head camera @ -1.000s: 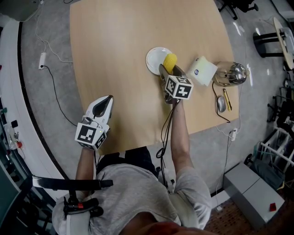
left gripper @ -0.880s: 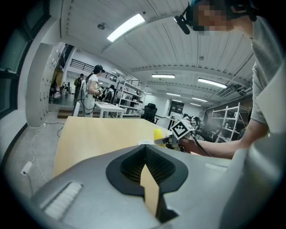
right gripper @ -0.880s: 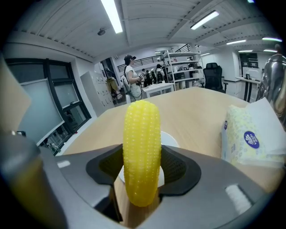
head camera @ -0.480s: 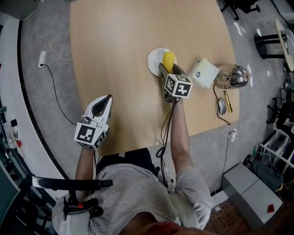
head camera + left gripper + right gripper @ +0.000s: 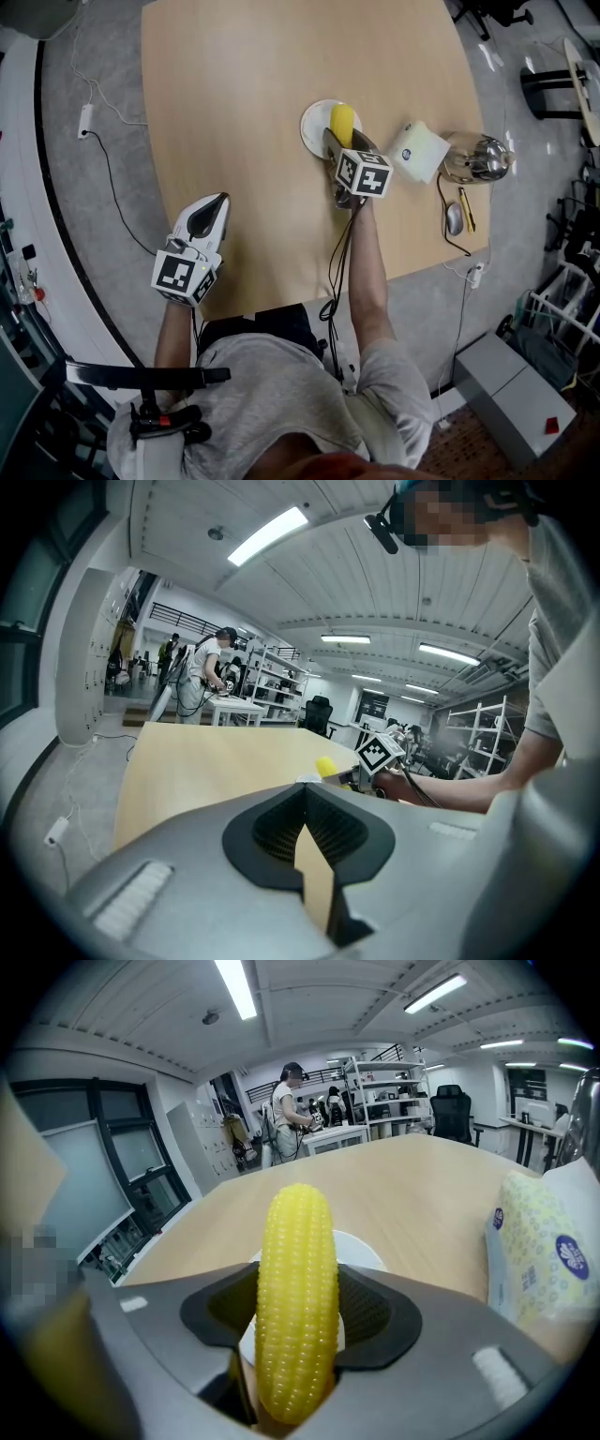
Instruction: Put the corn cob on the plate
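At the upper centre of the head view, the right hand-held gripper (image 5: pixel 338 143) is clamped on the corn (image 5: pixel 343 121) over the plate (image 5: pixel 313 123) on the table (image 5: pixel 234 84), while the left hand-held gripper (image 5: pixel 215 207), at lower left, has its jaws together and empty.

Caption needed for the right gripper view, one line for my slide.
Right gripper shut on the yellow corn cob, white plate just behind it on the wooden table.

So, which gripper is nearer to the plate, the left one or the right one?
Right. The right gripper holds the corn cob just over the plate; the left gripper sits far off, by the table's near edge.
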Motion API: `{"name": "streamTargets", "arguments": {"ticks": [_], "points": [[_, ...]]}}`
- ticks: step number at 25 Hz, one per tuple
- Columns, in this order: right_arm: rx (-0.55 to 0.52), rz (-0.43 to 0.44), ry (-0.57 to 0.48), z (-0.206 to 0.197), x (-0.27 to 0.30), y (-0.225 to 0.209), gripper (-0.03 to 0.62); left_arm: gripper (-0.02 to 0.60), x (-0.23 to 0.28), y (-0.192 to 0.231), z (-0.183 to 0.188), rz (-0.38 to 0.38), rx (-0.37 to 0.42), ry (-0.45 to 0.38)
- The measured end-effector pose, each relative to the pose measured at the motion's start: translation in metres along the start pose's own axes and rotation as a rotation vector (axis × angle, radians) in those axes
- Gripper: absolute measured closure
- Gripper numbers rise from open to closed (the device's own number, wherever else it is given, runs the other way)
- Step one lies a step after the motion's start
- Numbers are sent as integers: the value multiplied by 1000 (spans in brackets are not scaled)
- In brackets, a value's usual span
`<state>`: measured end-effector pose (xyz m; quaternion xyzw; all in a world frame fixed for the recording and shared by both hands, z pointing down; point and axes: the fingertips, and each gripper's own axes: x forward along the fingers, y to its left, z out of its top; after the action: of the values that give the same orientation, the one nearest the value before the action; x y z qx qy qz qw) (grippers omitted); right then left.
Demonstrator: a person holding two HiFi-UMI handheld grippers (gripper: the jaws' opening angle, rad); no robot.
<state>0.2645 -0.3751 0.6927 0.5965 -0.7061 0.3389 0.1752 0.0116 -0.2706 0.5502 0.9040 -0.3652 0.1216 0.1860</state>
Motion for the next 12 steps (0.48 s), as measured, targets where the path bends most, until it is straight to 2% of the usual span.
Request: {"name": "streamTargets", "arguments": {"ticks": [7, 12], "points": [[-15, -19, 24, -3, 6, -3, 341, 561, 0, 4, 0, 14, -5, 1], [-64, -39, 66, -6, 12, -2, 339, 561, 2, 8, -1, 17, -9, 2]]}}
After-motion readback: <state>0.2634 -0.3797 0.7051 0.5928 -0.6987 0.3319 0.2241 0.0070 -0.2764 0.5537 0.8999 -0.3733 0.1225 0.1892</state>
